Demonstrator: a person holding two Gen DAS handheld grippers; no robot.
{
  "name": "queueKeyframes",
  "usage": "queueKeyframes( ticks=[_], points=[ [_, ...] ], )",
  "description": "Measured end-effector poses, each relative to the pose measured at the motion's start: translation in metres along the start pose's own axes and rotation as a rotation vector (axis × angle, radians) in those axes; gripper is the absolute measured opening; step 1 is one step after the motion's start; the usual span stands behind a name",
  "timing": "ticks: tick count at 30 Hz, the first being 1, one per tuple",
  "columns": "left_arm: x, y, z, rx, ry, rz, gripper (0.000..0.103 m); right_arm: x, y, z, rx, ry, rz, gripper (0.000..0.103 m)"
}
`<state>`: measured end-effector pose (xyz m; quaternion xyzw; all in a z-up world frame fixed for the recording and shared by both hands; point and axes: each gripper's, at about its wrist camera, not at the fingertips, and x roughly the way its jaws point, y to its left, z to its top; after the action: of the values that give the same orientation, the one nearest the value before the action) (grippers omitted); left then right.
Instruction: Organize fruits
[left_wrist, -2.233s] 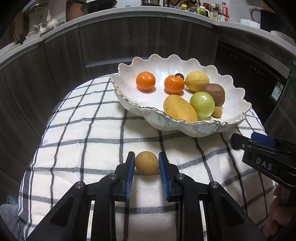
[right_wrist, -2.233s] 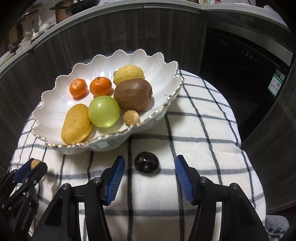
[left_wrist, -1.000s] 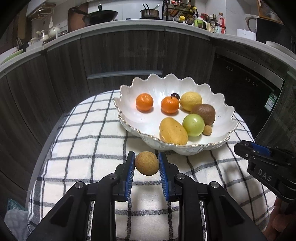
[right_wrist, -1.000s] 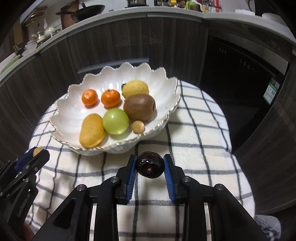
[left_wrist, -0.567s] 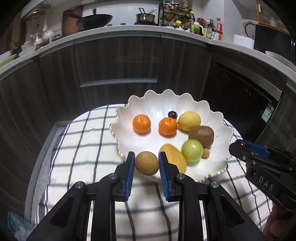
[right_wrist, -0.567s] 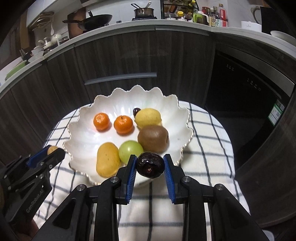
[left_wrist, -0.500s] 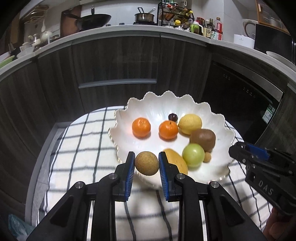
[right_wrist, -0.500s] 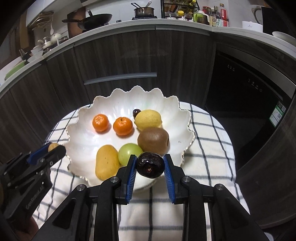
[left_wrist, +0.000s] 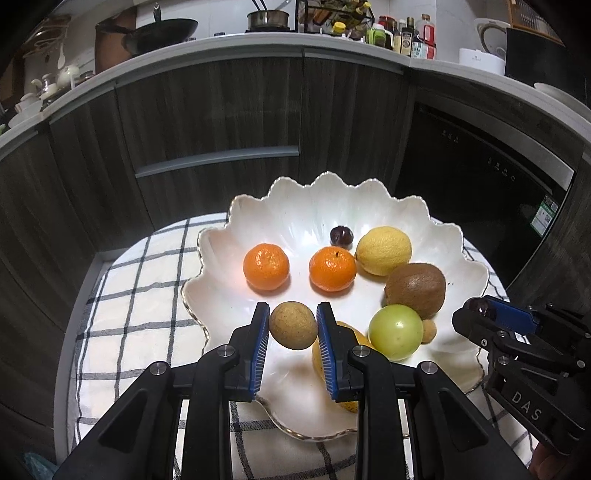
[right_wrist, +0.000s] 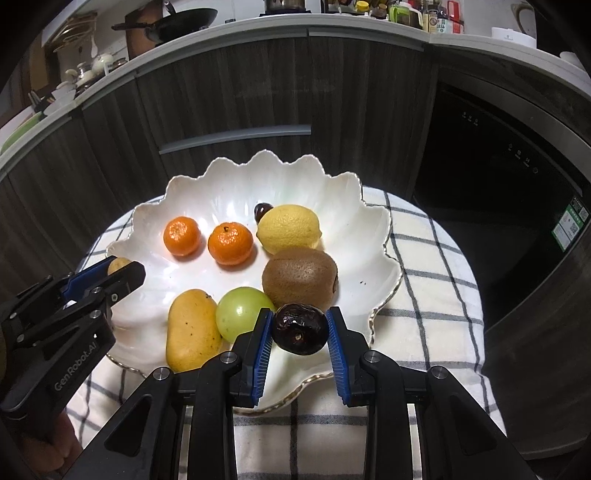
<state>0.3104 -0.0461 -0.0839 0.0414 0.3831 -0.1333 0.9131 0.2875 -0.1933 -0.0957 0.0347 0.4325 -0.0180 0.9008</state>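
We judge the job nearly done; most fruit already lies in the scalloped bowl (left_wrist: 461, 236), and two pieces remain; our left gripper (left_wrist: 292, 325) clamps the tan round fruit (left_wrist: 293, 325) over the near rim; our right gripper (right_wrist: 300, 328) pinches the dark fruit (right_wrist: 300, 328), stem scar facing us; both are roundish, with no clear long axis.

Two tangerines (left_wrist: 266, 266), one lemon (left_wrist: 384, 250), one kiwi (left_wrist: 414, 289), one green fruit (left_wrist: 396, 331), one mango (right_wrist: 191, 329), two longans (left_wrist: 293, 325), two dark plums (right_wrist: 300, 328), one bowl (left_wrist: 221, 295), two grippers (left_wrist: 292, 334).
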Motion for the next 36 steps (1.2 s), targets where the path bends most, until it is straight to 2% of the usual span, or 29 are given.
queueKeyframes(
  ticks=[5, 7, 9, 11, 14, 16, 17, 23, 27, 36],
  points=[
    [0.005, 0.003, -0.003, -0.008, 0.020, 0.007, 0.029, 0.005, -0.001, 0.001, 0.007, 0.020, -0.005, 0.031],
    [0.004, 0.003, -0.003, -0.008, 0.016, 0.013, 0.040, 0.004, -0.001, 0.001, 0.008, 0.019, -0.011, 0.032],
    [0.002, 0.004, -0.002, -0.012, 0.010, 0.020, 0.048, 0.003, -0.001, 0.001, 0.007, 0.014, -0.022, 0.040],
    [0.001, 0.004, -0.002, -0.013, 0.011, 0.028, 0.048, 0.000, -0.002, 0.002, 0.012, 0.000, -0.048, 0.057],
    [-0.002, 0.005, -0.002, -0.015, 0.012, 0.035, 0.052, -0.006, -0.003, 0.004, 0.013, -0.020, -0.073, 0.067],
    [-0.006, 0.006, -0.002, -0.022, 0.003, 0.048, 0.065, -0.008, -0.004, 0.006, 0.015, -0.030, -0.083, 0.074],
    [-0.008, 0.007, -0.002, -0.025, -0.003, 0.054, 0.067, -0.011, -0.004, 0.006, 0.016, -0.036, -0.089, 0.076],
    [-0.021, 0.008, -0.002, -0.035, -0.016, 0.062, 0.070, -0.024, -0.005, 0.009, 0.025, -0.060, -0.116, 0.079],
    [-0.034, 0.008, -0.004, -0.036, -0.033, 0.067, 0.077, -0.036, -0.005, 0.008, 0.029, -0.075, -0.118, 0.080],
    [-0.072, 0.008, -0.012, -0.056, -0.069, 0.086, 0.081, -0.068, -0.001, -0.002, 0.033, -0.104, -0.105, 0.080]
  ],
)
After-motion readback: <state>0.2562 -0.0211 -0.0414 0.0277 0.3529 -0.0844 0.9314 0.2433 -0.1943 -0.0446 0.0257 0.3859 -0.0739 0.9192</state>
